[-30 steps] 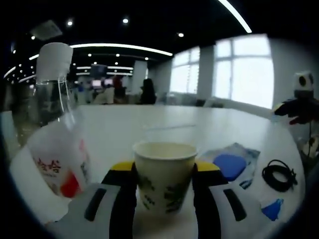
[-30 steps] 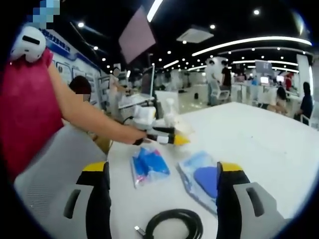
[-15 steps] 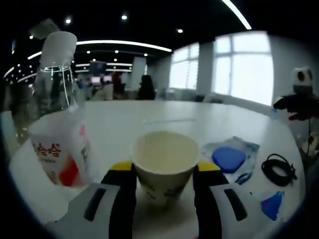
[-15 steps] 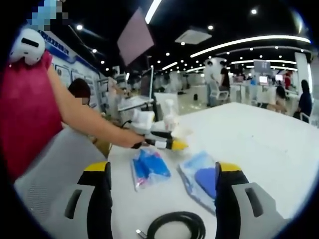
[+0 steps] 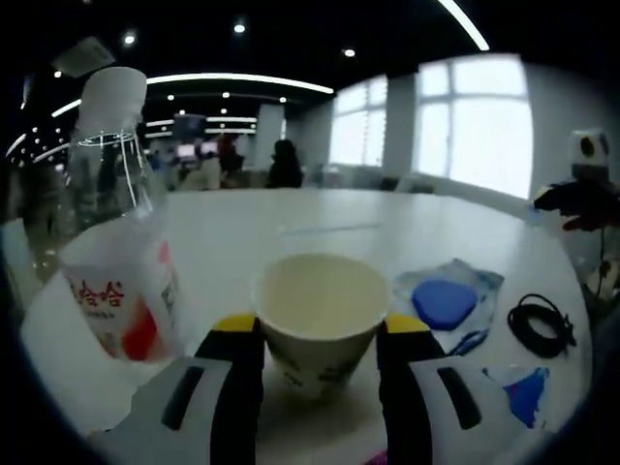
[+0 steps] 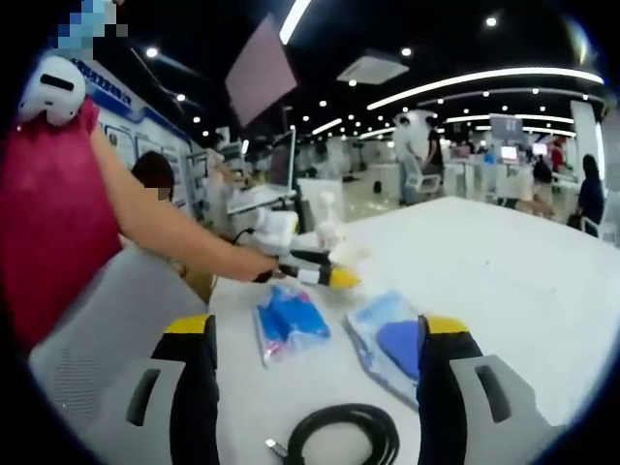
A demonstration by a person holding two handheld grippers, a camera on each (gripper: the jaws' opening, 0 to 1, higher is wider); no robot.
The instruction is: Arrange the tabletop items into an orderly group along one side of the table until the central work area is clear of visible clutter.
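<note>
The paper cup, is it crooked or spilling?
The paper cup leans toward the camera between the left gripper jaws, so you see straight into it. Nothing has spilled on the table. The bottle beside it stands upright.

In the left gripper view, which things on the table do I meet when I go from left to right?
Clear plastic bottle with white cap → white paper cup between the jaws → blue pad in a clear wrapper → coiled black cable.
</note>
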